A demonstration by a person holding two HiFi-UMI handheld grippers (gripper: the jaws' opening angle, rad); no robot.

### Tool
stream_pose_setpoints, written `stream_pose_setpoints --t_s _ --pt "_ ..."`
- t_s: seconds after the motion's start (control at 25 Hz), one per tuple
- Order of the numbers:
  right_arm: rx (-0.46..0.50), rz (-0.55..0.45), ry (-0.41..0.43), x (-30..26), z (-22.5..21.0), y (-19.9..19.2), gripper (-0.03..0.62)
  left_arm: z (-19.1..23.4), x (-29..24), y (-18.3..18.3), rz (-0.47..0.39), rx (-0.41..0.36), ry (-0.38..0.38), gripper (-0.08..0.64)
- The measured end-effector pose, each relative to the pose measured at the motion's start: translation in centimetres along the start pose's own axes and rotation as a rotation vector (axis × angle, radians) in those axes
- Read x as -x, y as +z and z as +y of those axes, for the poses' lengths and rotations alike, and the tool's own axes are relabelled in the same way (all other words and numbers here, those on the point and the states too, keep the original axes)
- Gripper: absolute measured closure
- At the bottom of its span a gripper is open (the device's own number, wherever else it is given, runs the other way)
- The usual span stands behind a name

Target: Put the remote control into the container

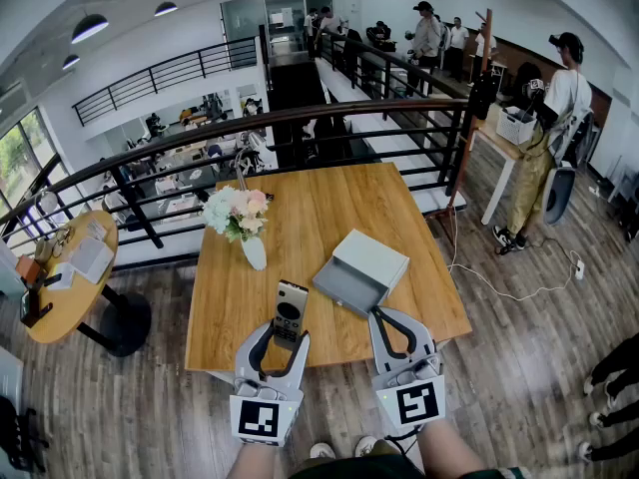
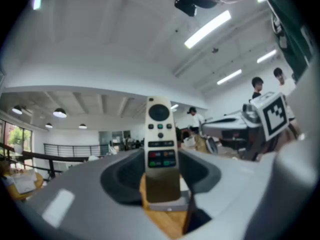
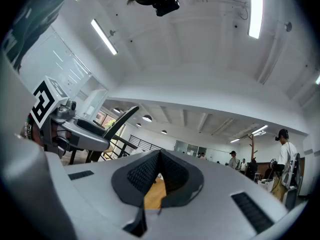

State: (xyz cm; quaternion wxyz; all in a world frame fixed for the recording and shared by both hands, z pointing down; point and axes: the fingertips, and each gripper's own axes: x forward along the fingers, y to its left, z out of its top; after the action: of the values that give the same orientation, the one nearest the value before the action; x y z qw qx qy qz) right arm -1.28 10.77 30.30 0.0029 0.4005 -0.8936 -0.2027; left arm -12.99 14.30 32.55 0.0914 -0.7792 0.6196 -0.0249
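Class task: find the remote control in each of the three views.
Head view: remote control at the near edge of the wooden table, between the jaws of the left gripper.
Left gripper view: remote control at centre, tilted up between the jaws.
Right gripper view: probably the dark slanted bar at left.
Shared landmark: the wooden table.

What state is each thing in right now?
left gripper: shut on the remote control.
remote control: held by its near end, tilted upward.
right gripper: shut, empty.
container: drawer seemingly slid out.
vase: upright, holding flowers.
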Motion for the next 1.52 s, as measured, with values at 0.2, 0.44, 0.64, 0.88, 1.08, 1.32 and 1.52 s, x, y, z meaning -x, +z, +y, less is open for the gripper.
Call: stream_pose_setpoints --t_s 0.2,0.44,0.64,0.88,1.08,1.32,1.52 --pt "-0.014 0.000 -0.010 0.1 -0.3 0.1 0.575 -0.1 0.1 -0.1 0.005 0.001 -0.003 0.359" --pt "-0.017 -0.010 -0.006 0.4 -0.3 0.2 0.575 -0.6 0.2 0.0 0.011 -0.002 -0.005 0.359" --pt "-0.026 -0.023 0.015 0.5 -0.3 0.4 0.575 -0.5 0.3 0.2 0.007 -0.003 0.011 0.359" --pt "-0.046 -0.046 0.049 0.8 -0.1 0.8 0.574 -0.5 1.1 0.7 0.012 -0.015 0.046 0.359" --pt "-0.097 -0.079 0.075 0.8 -0.7 0.6 0.575 -0.8 1.1 1.0 0.015 -0.018 0.091 0.359" --pt "-0.144 -0.057 0.057 1.8 -2.6 -2.4 0.575 -2.2 0.3 -0.5 0.066 -0.030 0.116 0.359" --pt "-0.208 -0.045 0.064 2.5 -4.7 -5.0 0.575 -3.8 -0.9 -1.3 0.111 -0.047 0.107 0.357"
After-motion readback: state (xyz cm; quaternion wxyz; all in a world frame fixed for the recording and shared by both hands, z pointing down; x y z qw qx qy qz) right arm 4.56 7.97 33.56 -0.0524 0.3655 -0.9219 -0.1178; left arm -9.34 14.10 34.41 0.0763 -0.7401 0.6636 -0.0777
